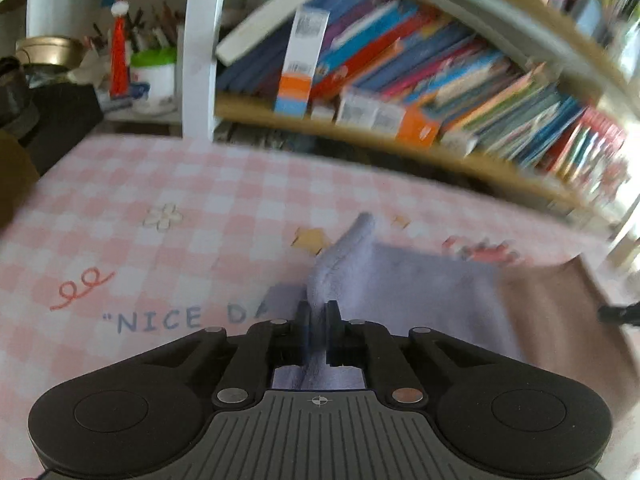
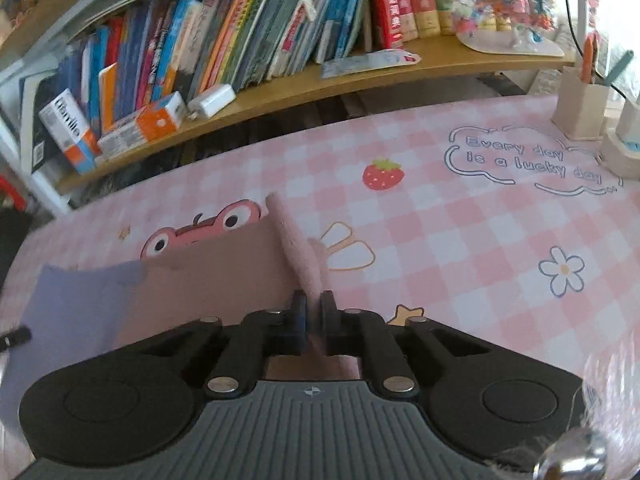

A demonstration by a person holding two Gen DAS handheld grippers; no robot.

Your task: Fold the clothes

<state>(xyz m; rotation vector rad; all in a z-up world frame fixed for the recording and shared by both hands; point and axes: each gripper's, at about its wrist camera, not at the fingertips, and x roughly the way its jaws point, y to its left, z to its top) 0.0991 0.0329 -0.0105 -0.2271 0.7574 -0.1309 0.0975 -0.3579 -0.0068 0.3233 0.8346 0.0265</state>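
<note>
A soft cloth, lavender at one end and dusty pink at the other, lies stretched across the pink checked table mat. My left gripper is shut on the lavender edge, which stands up in a ridge between its fingers. My right gripper is shut on the pink edge, likewise pinched into a raised ridge. The pink part shows at the right of the left wrist view, the lavender part at the left of the right wrist view. The other gripper's tip shows at each frame's edge.
A low wooden shelf full of books runs behind the table. A white shelf post and a pencil cup stand at the back left. Pen holders sit at the back right of the mat.
</note>
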